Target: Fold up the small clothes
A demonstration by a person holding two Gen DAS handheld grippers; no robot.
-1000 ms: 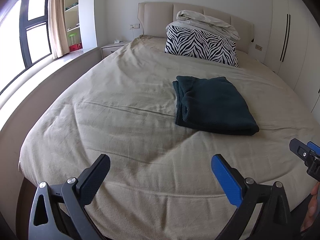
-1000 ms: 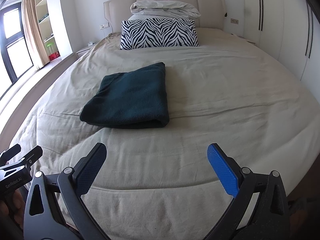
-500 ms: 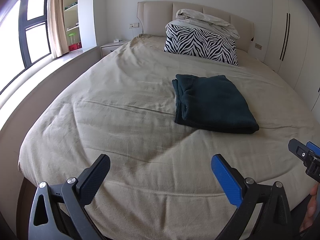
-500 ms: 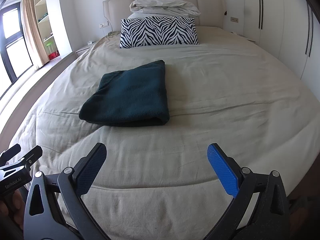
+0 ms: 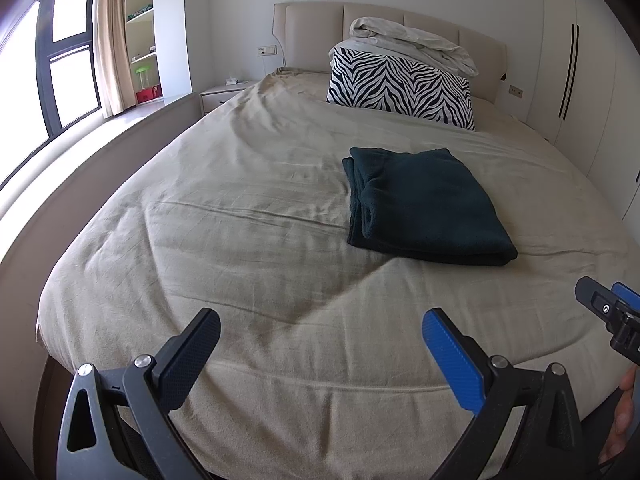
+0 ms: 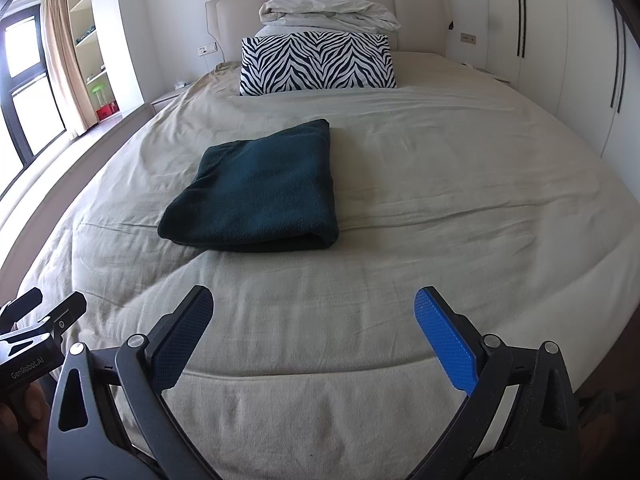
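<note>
A dark teal garment [image 5: 424, 204] lies folded into a neat rectangle in the middle of the beige bed [image 5: 240, 216]; it also shows in the right wrist view [image 6: 260, 196]. My left gripper [image 5: 320, 320] is open and empty, held above the foot of the bed, well short of the garment and to its left. My right gripper [image 6: 314, 306] is open and empty, also above the foot of the bed, short of the garment. Each gripper shows at the edge of the other's view: the right one [image 5: 610, 312] and the left one [image 6: 38, 312].
A zebra-print pillow [image 6: 318, 62] with a bundled white duvet [image 6: 328, 12] on top stands against the headboard. A nightstand [image 5: 224, 94], shelves and a window are on the left. White wardrobe doors [image 6: 560, 60] line the right side.
Both grippers have drawn back slightly from the bed and stay open. The folded garment has not moved.
</note>
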